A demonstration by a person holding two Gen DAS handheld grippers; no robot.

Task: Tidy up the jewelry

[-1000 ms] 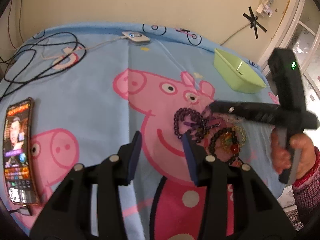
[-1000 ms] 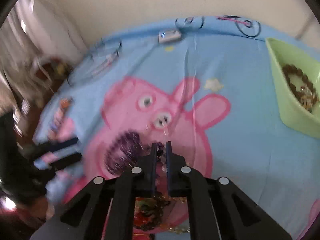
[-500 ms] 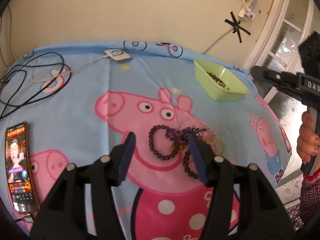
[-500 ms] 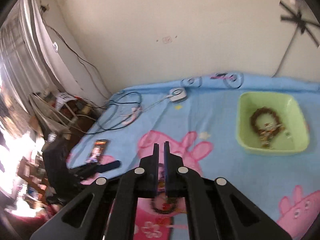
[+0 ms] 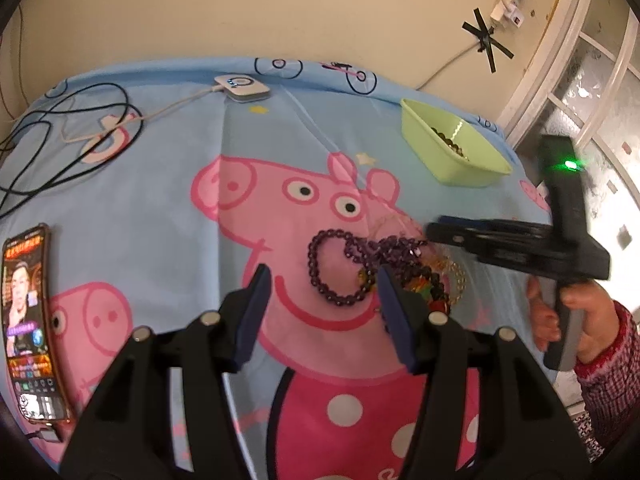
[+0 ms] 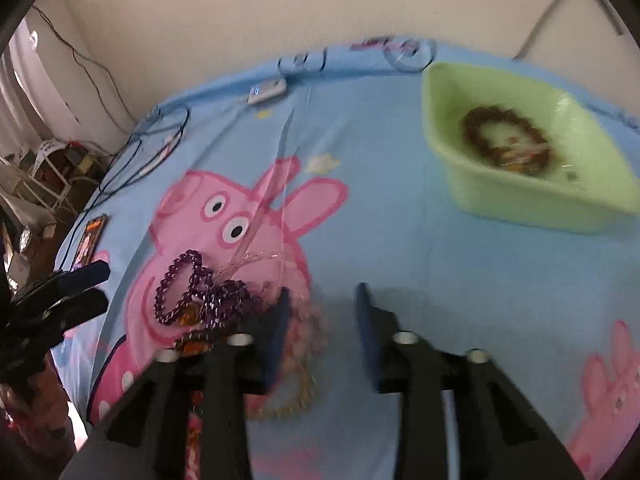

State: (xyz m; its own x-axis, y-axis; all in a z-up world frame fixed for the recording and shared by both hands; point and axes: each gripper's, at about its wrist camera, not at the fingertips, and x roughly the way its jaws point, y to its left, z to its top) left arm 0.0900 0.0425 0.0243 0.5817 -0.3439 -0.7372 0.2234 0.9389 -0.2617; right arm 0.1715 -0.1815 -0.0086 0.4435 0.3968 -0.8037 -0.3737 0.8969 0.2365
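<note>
Both sets of fingers are empty. My left gripper (image 5: 322, 280) has just been opening: fingers apart, nothing clamped, with the pile seen past the gap, lying on the sheet. My right gripper (image 6: 323, 296) also shows its fingers apart with nothing between the pads, only bare blue sheet (image 6: 400, 240). The jewelry is one tangled heap on the pig print. The purple bead strand (image 5: 340, 264) is looped on top, a gold chain (image 6: 296, 396) trails out toward the near edge, and there are some orange/red pieces under it that I can't separate by eye. The green tray (image 5: 452, 168) sits well apart, toward the wall, and already has a brown bead bracelet (image 6: 504, 140) in it, so I read the tray as the drop target and the heap as what's left. Handling guess: everything is light and completely limp, so it will drape and swing, not hold its shape. The beads are round and likely slick, so a pinch across one bead could squirt out. Better to close across a doubled run of the purple strand at its free outer loop, away from the knot. The chain is thin and probably snagged in the beads, so pulling hard risks dragging the whole heap. Lift slowly and use the other fingers to pin the rest. The phone (image 5: 26, 320) is off to the side, clear of all this.
</note>
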